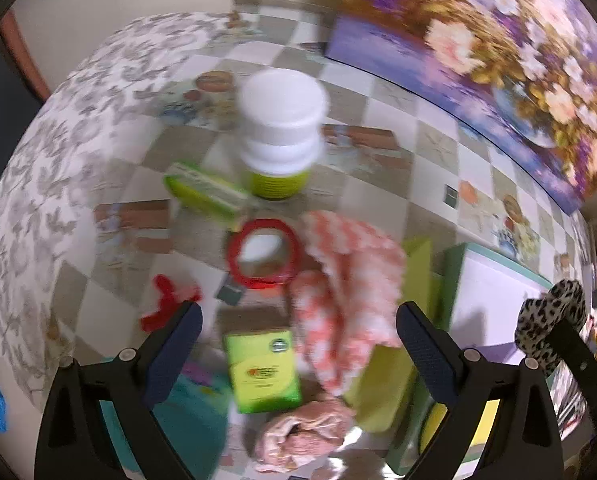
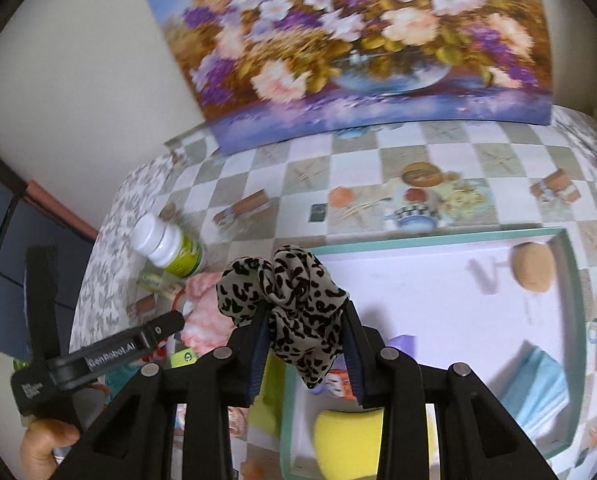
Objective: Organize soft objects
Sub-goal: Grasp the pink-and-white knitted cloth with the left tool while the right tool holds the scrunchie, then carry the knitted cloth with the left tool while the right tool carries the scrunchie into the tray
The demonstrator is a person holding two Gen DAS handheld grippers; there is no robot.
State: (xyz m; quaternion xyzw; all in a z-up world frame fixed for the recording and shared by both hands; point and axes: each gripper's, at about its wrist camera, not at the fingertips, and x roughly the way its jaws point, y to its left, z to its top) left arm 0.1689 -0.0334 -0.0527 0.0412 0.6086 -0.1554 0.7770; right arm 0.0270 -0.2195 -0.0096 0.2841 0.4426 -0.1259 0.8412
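Note:
My right gripper [image 2: 304, 344] is shut on a leopard-print scrunchie [image 2: 286, 300] and holds it above the left edge of a teal-rimmed white box [image 2: 570, 280]. The box holds a yellow sponge [image 2: 342, 436], a blue cloth [image 2: 538, 384] and a tan round sponge [image 2: 532, 266]. My left gripper [image 1: 298, 340] is open above a pink-and-white fluffy cloth [image 1: 350, 280], a green packet [image 1: 264, 372] and a pink crumpled cloth [image 1: 302, 432]. The scrunchie also shows at the right of the left wrist view [image 1: 550, 320].
A white-capped green bottle [image 1: 280, 128] stands behind a red ring [image 1: 264, 254] and a green pack [image 1: 204, 192]. A red piece [image 1: 164, 300] lies at left. A flower painting [image 2: 350, 48] leans on the wall. A green flat piece [image 1: 382, 380] lies beside the box.

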